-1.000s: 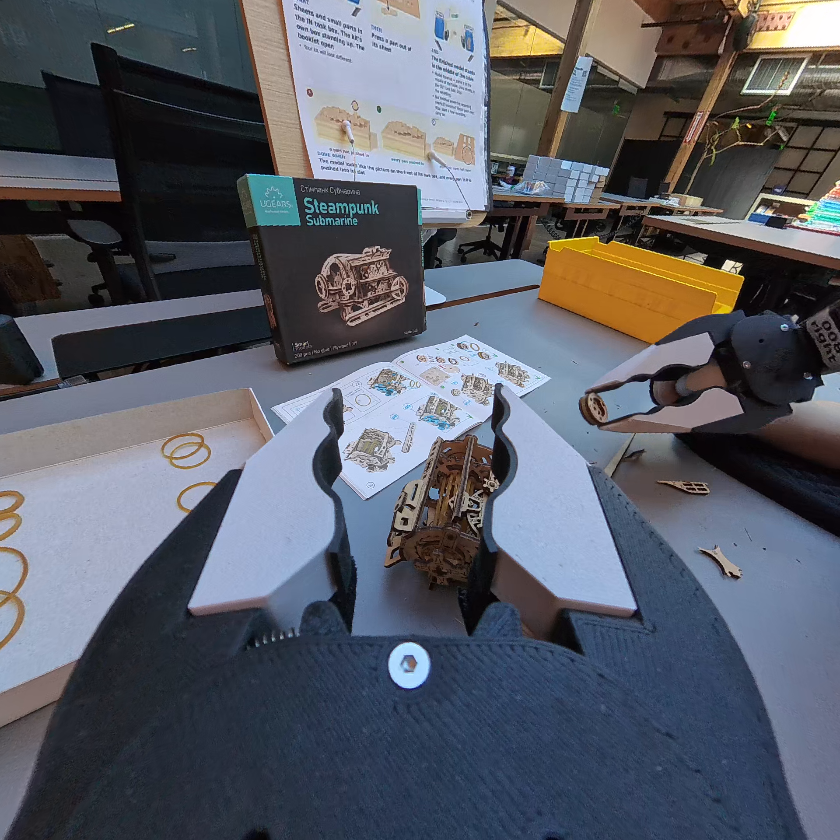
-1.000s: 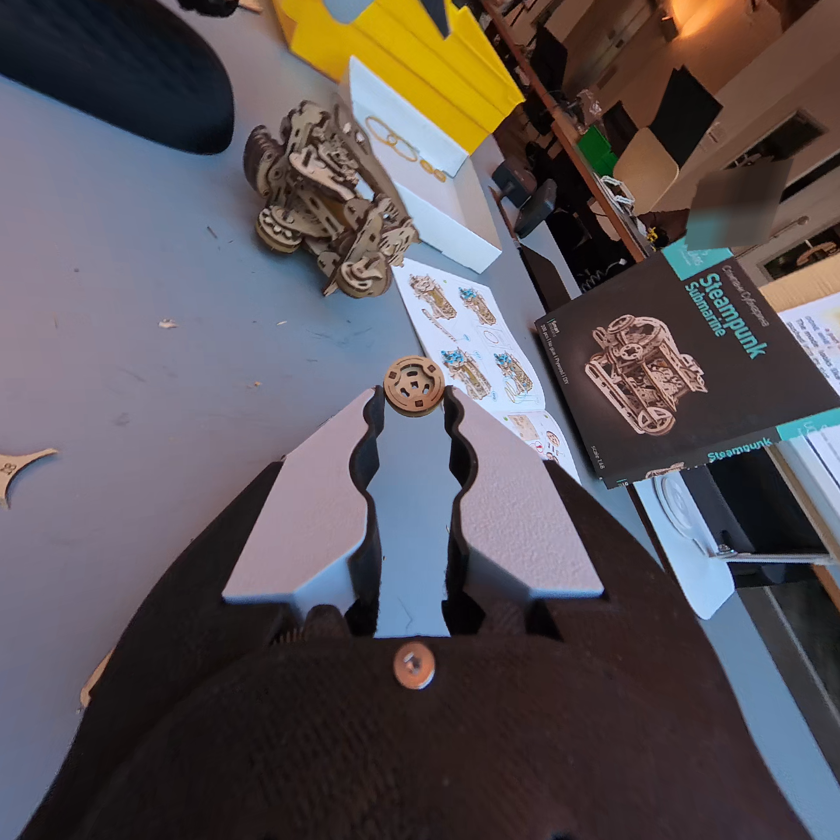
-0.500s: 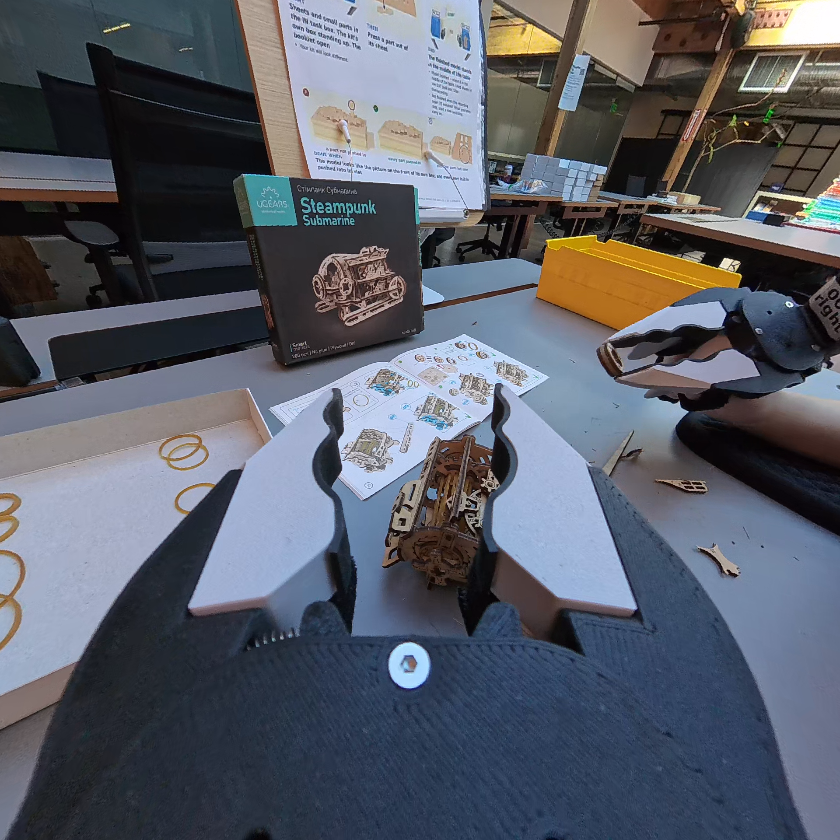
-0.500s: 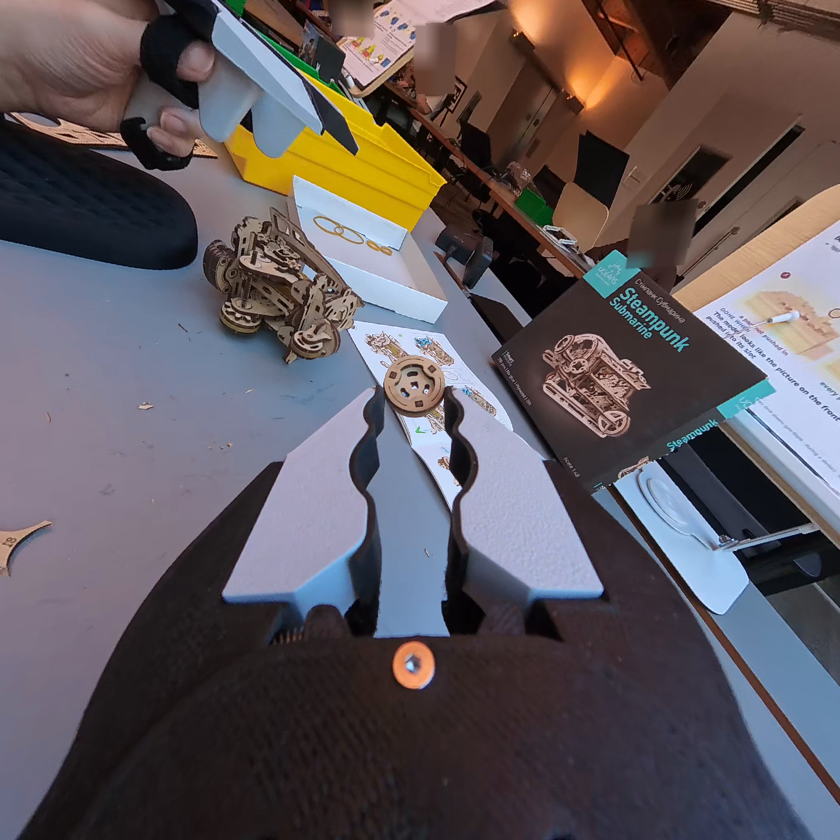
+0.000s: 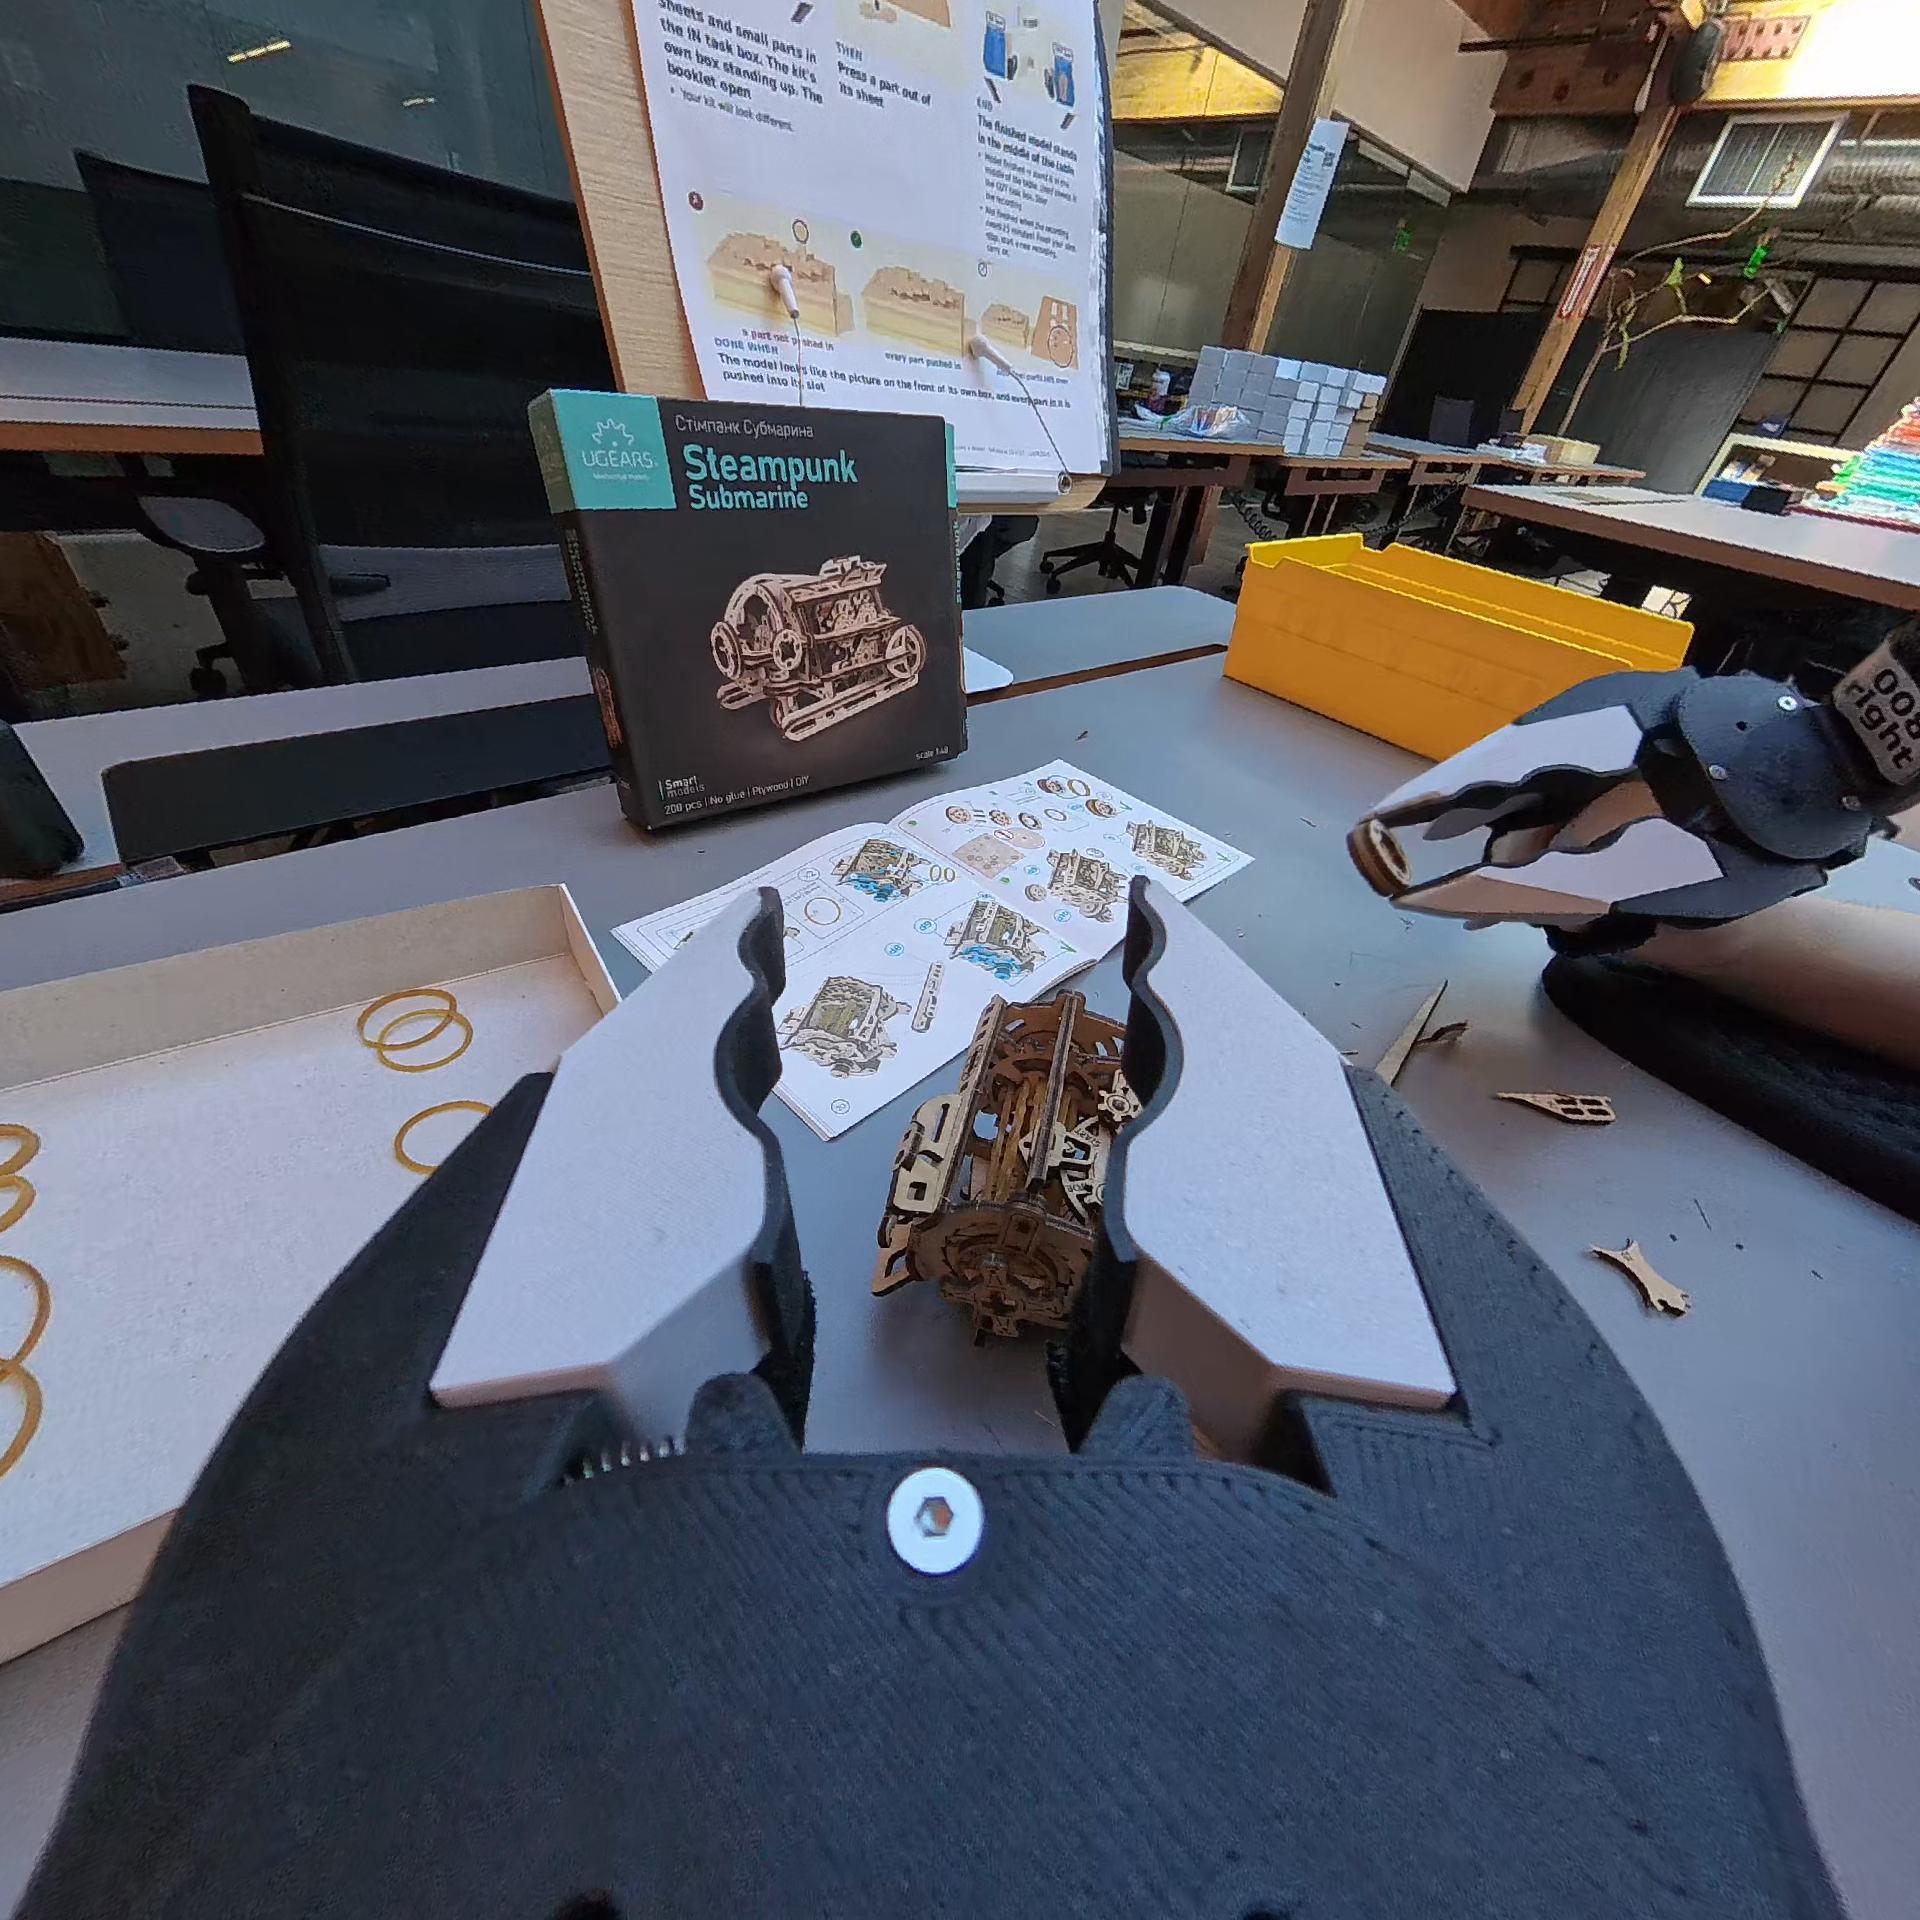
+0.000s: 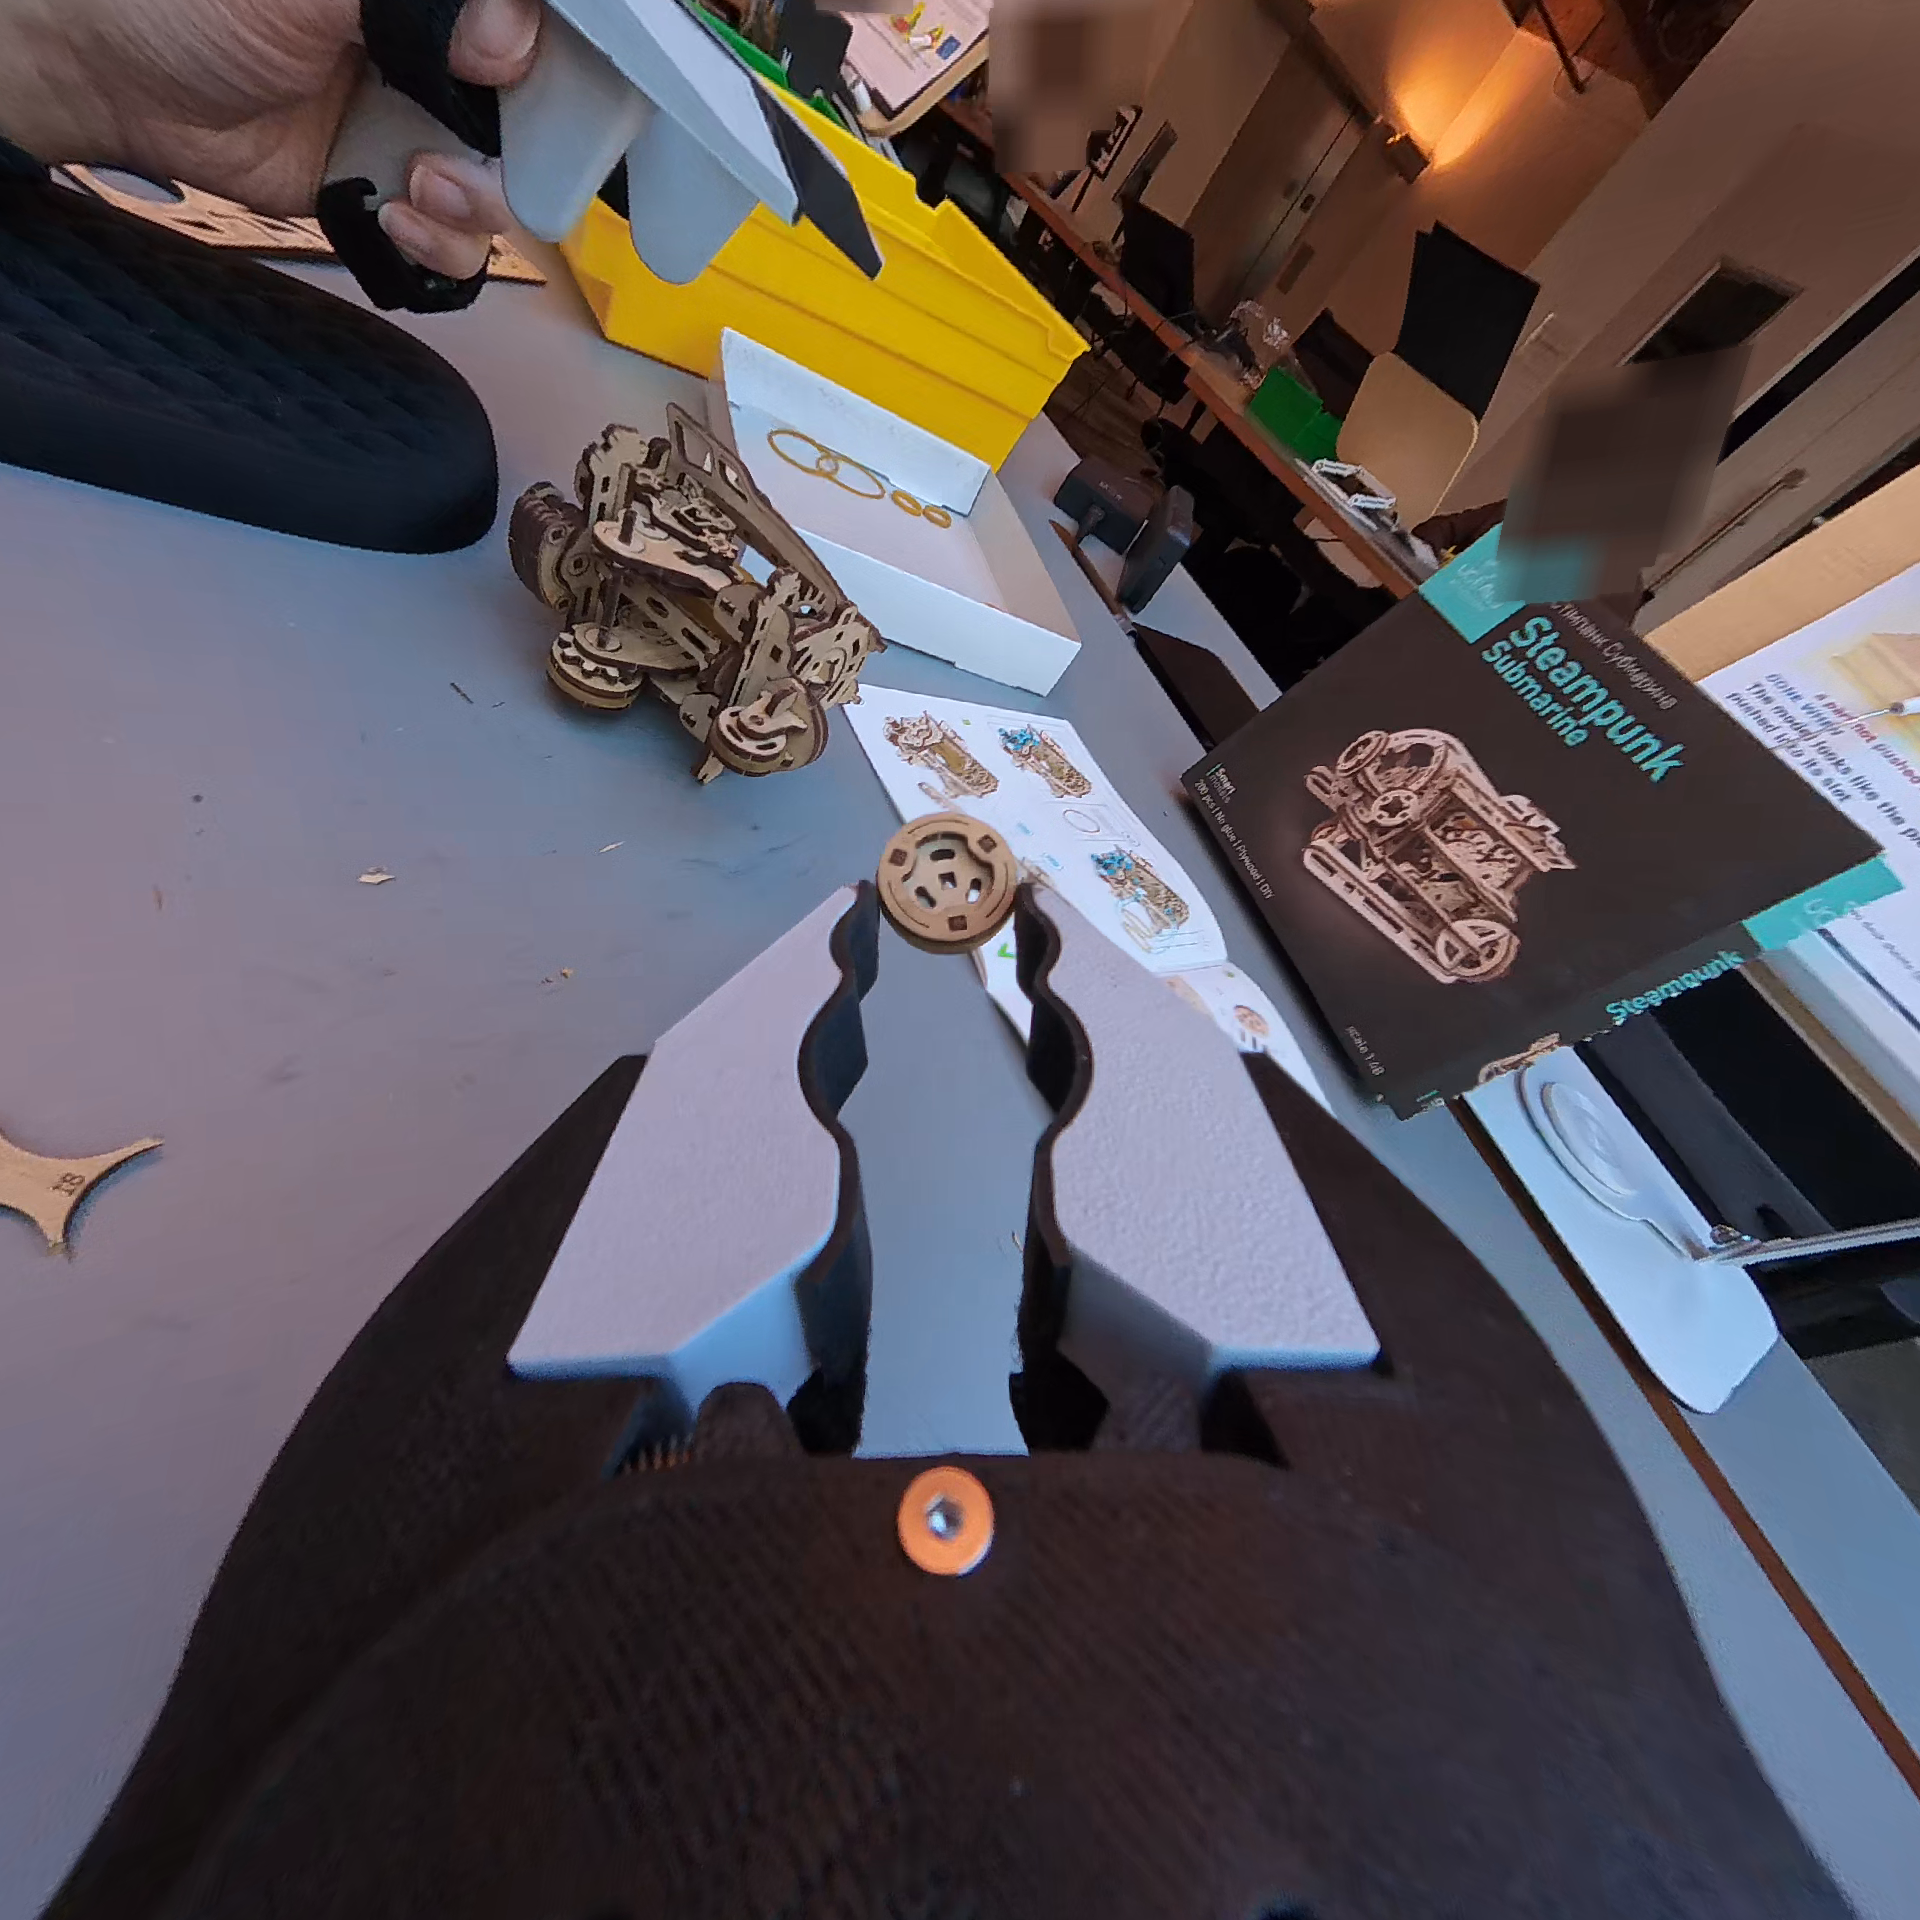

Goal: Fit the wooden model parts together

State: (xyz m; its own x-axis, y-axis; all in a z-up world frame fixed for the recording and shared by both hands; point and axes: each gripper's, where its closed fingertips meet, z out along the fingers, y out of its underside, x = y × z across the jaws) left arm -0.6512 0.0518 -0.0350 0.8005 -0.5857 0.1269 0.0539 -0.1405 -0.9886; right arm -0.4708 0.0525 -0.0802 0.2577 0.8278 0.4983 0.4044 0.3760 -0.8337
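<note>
A round wooden disc [image 6: 947, 896] was pinched at the tips of the right gripper [image 6: 943, 914], held above the table [image 6: 260, 883]. The left gripper [image 5: 951, 935] was spread wide above the wooden model [image 5: 1013, 1164], which rested beside the open booklet [image 5: 935, 925].

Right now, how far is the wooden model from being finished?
Most is built: the wooden model stands assembled on the table. In hand: the right gripper pinches a round wooden disc; the left gripper hangs open above the model. Left: fitting the disc; scrap pieces lie loose.
</note>
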